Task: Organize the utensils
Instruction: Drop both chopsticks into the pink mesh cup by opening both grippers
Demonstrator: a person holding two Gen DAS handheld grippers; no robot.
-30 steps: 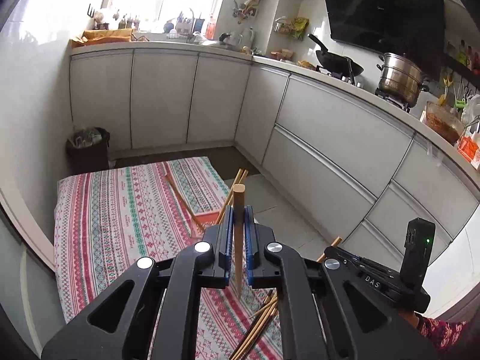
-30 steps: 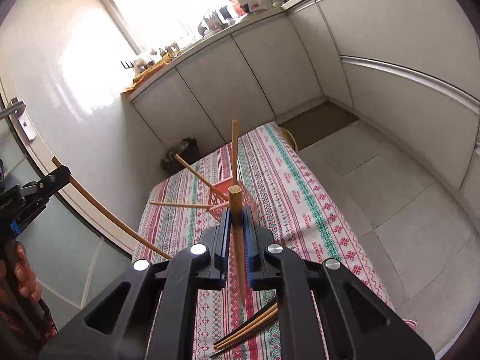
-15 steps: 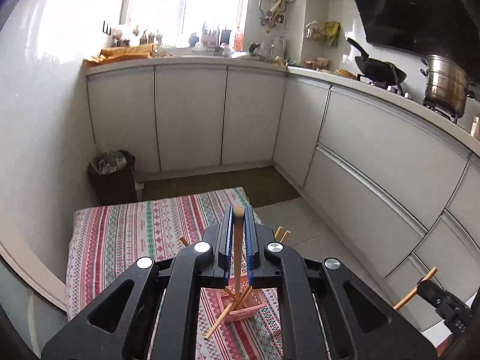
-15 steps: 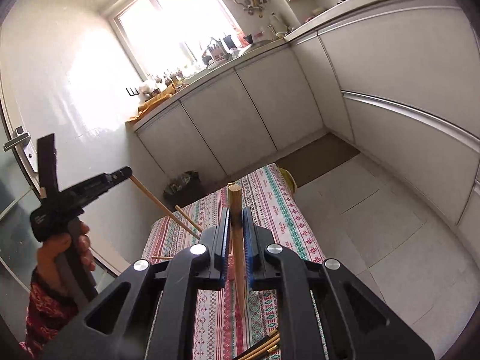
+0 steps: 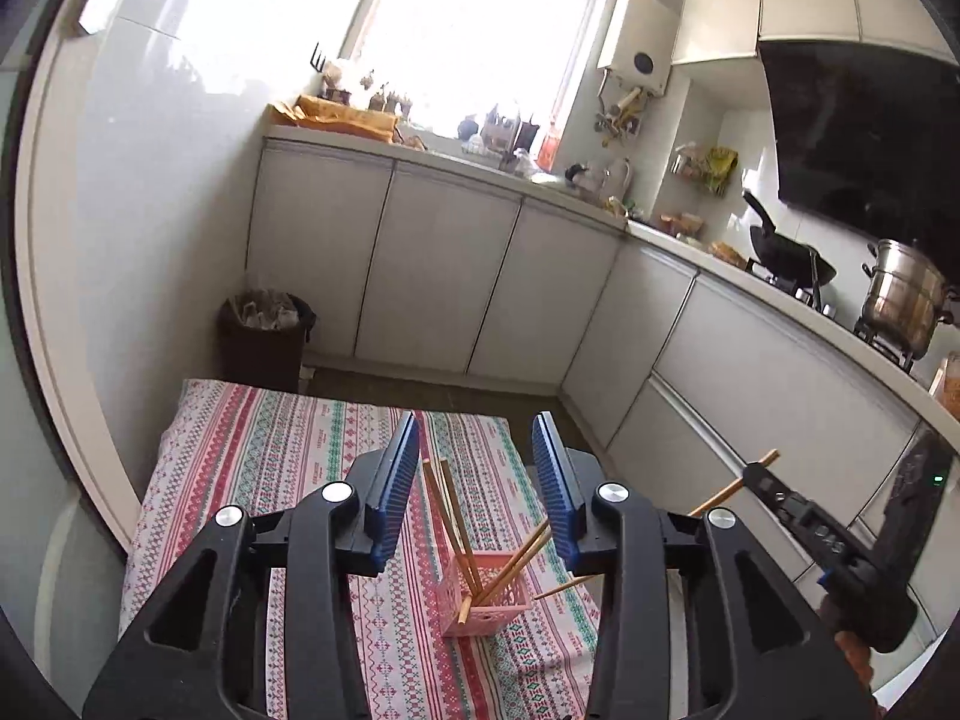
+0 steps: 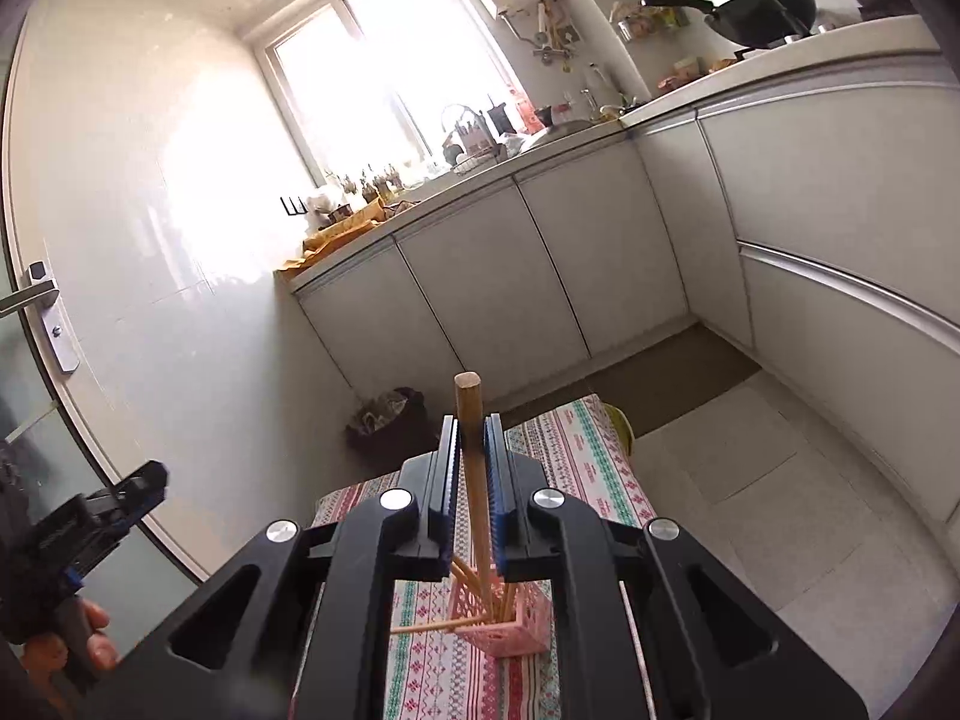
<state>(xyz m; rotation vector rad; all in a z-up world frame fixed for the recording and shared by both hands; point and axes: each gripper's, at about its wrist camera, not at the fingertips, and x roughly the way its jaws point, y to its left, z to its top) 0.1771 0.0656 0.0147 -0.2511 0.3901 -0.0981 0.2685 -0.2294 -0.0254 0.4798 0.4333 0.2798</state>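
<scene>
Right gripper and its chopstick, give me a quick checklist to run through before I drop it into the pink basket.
1. Grip: right gripper shut on the chopstick, stick upright. Ok.
2. Target: pink basket upright on the striped cloth, below the gripper. Ok.
3. Lower tip over the basket opening: hidden among the sticks already inside. Cannot tell.
4. Room in the basket: several chopsticks lean in it, space remains. Ok.
5. Left gripper: jaws opening, nothing between them, hanging over the basket. Not ok, clear it first.
6. Stray stick poking out sideways from the basket. Not ok.
</scene>
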